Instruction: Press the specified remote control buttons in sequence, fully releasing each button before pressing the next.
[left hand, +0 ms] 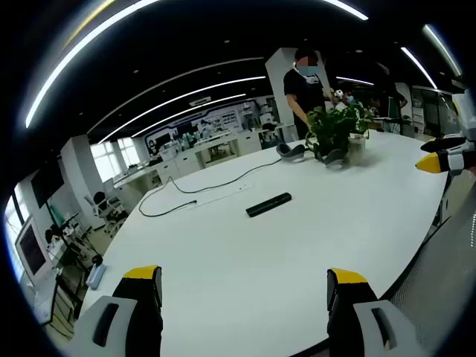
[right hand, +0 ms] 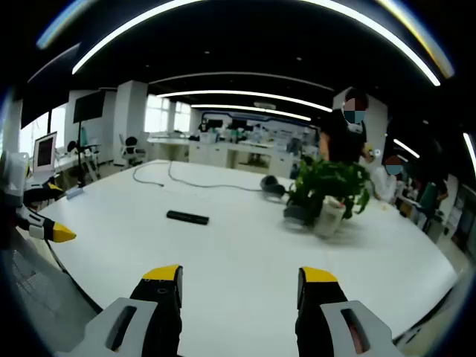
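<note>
1. Left gripper view: left tongs (left hand: 245,286), black with yellow tips, stand apart with nothing between them, low over the near edge of the broad white oval worktop (left hand: 223,253).
2. The slim black rectangular remote control (left hand: 268,204) lies flat near the middle of the worktop, well ahead of the tongs and touched by nothing.
3. A thin black cable (left hand: 201,190) loops left of the remote; a leafy green plant in a pale pot (left hand: 338,134) stands farther back, with a person in dark clothes (left hand: 305,85) behind it.
4. Right gripper view: right tongs (right hand: 239,286) likewise gape apart, holding nothing, above the worktop's near side.
5. The remote lies ahead and to the left, the plant to the right, well apart.
</note>
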Demonstrator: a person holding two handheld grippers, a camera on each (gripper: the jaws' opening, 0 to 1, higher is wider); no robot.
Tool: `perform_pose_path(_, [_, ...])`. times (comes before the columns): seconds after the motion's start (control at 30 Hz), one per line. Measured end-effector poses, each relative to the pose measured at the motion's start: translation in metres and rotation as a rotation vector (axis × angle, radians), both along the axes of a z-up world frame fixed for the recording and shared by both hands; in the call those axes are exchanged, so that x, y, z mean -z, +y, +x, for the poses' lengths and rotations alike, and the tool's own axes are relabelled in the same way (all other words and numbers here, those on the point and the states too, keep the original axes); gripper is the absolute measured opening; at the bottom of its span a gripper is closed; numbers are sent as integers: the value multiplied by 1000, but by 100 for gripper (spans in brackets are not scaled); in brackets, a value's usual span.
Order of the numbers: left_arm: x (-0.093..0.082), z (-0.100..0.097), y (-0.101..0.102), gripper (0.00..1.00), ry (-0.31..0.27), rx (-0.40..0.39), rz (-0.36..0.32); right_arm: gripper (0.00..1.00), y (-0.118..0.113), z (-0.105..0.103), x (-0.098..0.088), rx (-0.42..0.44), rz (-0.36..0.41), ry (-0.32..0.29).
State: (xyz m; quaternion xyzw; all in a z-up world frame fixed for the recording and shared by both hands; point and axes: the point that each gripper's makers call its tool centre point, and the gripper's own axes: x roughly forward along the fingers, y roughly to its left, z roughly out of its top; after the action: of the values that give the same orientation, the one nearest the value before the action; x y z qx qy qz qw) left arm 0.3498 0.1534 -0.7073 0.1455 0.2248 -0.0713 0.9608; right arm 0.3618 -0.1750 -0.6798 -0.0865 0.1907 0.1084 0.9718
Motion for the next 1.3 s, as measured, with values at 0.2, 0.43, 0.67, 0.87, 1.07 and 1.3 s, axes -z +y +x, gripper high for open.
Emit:
perform_pose_path(0.2, [1, 0, -1, 96, 6, 6, 5, 60, 0, 0, 0, 1, -1, 2])
perform_pose_path(0.43, [1, 0, -1, 96, 6, 7, 6, 60, 0, 0, 1, -1, -2, 3])
perform_pose_path(0.67, [2, 0, -1, 96, 7, 9, 9, 60, 0, 0, 1, -1, -1, 0])
perform_pose_path(0.87, [2, 0, -1, 96, 8, 9, 9, 59, 0, 0, 1, 1, 0, -1])
perform_pose_path(1.07, [2, 0, -2, 96, 8, 11, 11, 59, 0, 0, 1, 1, -2, 1])
perform_pose_path(1.3, [3, 0, -2, 96, 13, 13, 13, 59, 0, 0, 0, 3, -1, 0])
